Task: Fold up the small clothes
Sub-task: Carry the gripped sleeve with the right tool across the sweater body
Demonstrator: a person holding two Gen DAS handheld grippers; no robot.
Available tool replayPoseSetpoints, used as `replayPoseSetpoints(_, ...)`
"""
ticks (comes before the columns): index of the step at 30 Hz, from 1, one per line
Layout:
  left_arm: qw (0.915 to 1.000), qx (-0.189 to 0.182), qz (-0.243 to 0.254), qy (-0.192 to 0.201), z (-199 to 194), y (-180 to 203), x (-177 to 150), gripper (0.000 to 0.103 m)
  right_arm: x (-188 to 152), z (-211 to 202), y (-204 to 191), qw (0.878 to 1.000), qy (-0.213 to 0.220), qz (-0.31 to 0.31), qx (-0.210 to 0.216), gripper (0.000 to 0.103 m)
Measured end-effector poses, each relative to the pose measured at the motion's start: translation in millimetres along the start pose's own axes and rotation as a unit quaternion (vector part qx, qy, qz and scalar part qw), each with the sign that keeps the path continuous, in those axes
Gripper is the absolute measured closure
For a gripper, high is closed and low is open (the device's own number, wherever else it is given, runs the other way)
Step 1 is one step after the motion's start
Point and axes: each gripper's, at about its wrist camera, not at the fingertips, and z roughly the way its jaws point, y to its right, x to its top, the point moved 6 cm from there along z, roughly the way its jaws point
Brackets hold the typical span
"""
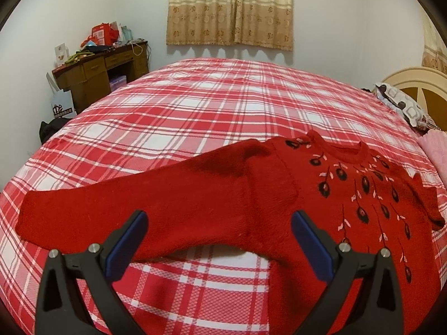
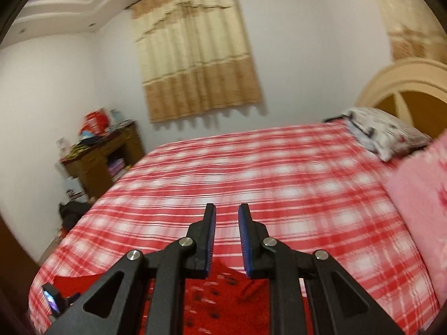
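Sweater (image 1: 251,195), red knit, with dark bud-and-stem embroidery and pale pink leaves across the chest; lies front up on the bed (image 1: 223,97), collar toward the far side, one sleeve (image 1: 111,209) stretched flat out to the left. Its near edge arches slightly off the cover between the left gripper's fingers.

Left gripper (image 1: 219,226): black frame, blue pads, jaws spread wide apart above the sleeve where it joins the body; nothing clamped.

Right gripper (image 2: 226,217): same build, jaws set a narrow gap apart and holding nothing, raised above the bed, with the sweater's embroidered front low in the right wrist view, beneath the frame. That view is blurred.

Bed cover: red, pink and white plaid.

Pillow (image 1: 402,103): patterned white and brown, at the right end against a cream arched headboard (image 1: 413,75).

Pink blanket (image 2: 419,195): at the bed's right edge.

Wooden desk (image 1: 103,69): cluttered with red boxes and bags, in the far left corner.

Curtain (image 1: 229,8): beige, patterned, on the far wall.
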Motion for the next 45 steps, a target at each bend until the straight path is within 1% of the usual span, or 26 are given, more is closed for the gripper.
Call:
replayPoseSetpoints(2,1.0000,-0.002,-0.003,-0.001,0,-2,-2,0.000,-4,12,-32,0.999,-0.010,-0.026,0.019,0.087)
replayPoseSetpoints(4,1.0000,-0.005,-0.006,-0.002,0,-4,-3,0.000,-11,17,-50,0.999,-0.012,-0.039,0.027,0.086)
replayPoseSetpoints(5,1.0000,-0.005,-0.006,-0.003,1,-5,-4,0.000,-18,25,-56,0.998,-0.018,-0.050,0.017,0.071)
replayPoseSetpoints(6,0.9999,-0.006,-0.007,-0.004,2,-5,-5,0.000,-26,34,-56,0.998,-0.030,-0.060,0.006,0.036)
replayPoseSetpoints(7,0.9999,-0.008,-0.007,-0.005,3,-5,-6,0.000,-39,47,-54,0.996,-0.053,-0.067,-0.003,0.021)
replayPoseSetpoints(8,0.9999,-0.009,-0.008,-0.006,4,-5,-6,0.000,-49,58,-48,0.995,-0.065,-0.070,-0.012,0.015)
replayPoseSetpoints(9,0.9999,-0.010,-0.009,-0.007,5,-5,-6,0.000,-60,65,-44,0.994,-0.074,-0.074,-0.022,0.015)
replayPoseSetpoints(10,0.9999,-0.010,-0.009,-0.008,6,-5,-7,0.000,-78,80,-37,0.991,-0.100,-0.083,-0.038,0.015)
replayPoseSetpoints(11,0.9999,-0.010,-0.008,-0.009,7,-5,-8,0.000,-92,92,-29,0.988,-0.115,-0.090,-0.054,0.015)
replayPoseSetpoints(13,0.9999,-0.007,-0.006,-0.010,8,-4,-8,0.000,-116,111,-18,0.983,-0.138,-0.097,-0.073,0.015)
replayPoseSetpoints(14,0.9999,-0.006,-0.005,-0.010,8,-4,-8,0.000,-132,127,-12,0.978,-0.161,-0.101,-0.084,0.015)
replayPoseSetpoints(16,0.9999,-0.005,-0.004,-0.011,9,-4,-10,0.000,-156,150,0,0.974,-0.182,-0.093,-0.095,0.016)
replayPoseSetpoints(17,0.9999,-0.004,-0.005,-0.012,9,-5,-10,0.000,-166,157,4,0.973,-0.194,-0.087,-0.094,0.017)
replayPoseSetpoints(18,0.9999,-0.003,-0.005,-0.013,10,-5,-10,0.000,-174,164,8,0.971,-0.202,-0.085,-0.098,0.020)
replayPoseSetpoints(19,0.9999,-0.002,-0.005,-0.014,11,-6,-10,0.000,-182,174,12,0.969,-0.209,-0.081,-0.104,0.020)
replayPoseSetpoints(22,0.9998,0.001,-0.006,-0.017,13,-7,-12,0.000,-198,194,15,0.965,-0.227,-0.073,-0.107,0.022)
replayPoseSetpoints(24,0.9998,0.003,-0.007,-0.020,15,-8,-14,0.000,-207,203,13,0.963,-0.239,-0.071,-0.104,0.027)
replayPoseSetpoints(26,0.9997,0.003,-0.009,-0.023,17,-9,-15,0.000,-216,211,15,0.960,-0.248,-0.074,-0.109,0.029)
replayPoseSetpoints(28,0.9996,0.003,-0.011,-0.025,19,-10,-16,0.000,-222,215,19,0.956,-0.255,-0.080,-0.123,0.040)
replayPoseSetpoints(29,0.9996,0.002,-0.013,-0.026,19,-11,-17,0.000,-225,217,23,0.954,-0.259,-0.078,-0.129,0.062)
replayPoseSetpoints(30,0.9996,0.001,-0.014,-0.026,19,-12,-17,0.000,-227,218,27,0.953,-0.264,-0.073,-0.129,0.090)
replayPoseSetpoints(31,0.9996,0.001,-0.015,-0.026,18,-13,-17,0.000,-228,217,29,0.954,-0.265,-0.067,-0.122,0.091)
replayPoseSetpoints(33,0.9996,0.002,-0.016,-0.023,17,-15,-16,0.000,-218,207,27,0.959,-0.244,-0.077,-0.124,0.092)
replayPoseSetpoints(37,0.9995,0.001,-0.022,-0.022,16,-18,-16,0.000,-181,177,5,0.970,-0.195,-0.097,-0.111,0.093)
replayPoseSetpoints(41,0.9995,-0.002,-0.026,-0.020,14,-18,-16,0.000,-133,140,-40,0.979,-0.137,-0.128,-0.082,0.093)
replayPoseSetpoints(45,0.9994,-0.004,-0.028,-0.018,12,-19,-16,0.000,-99,110,-86,0.984,-0.089,-0.146,-0.048,0.093)
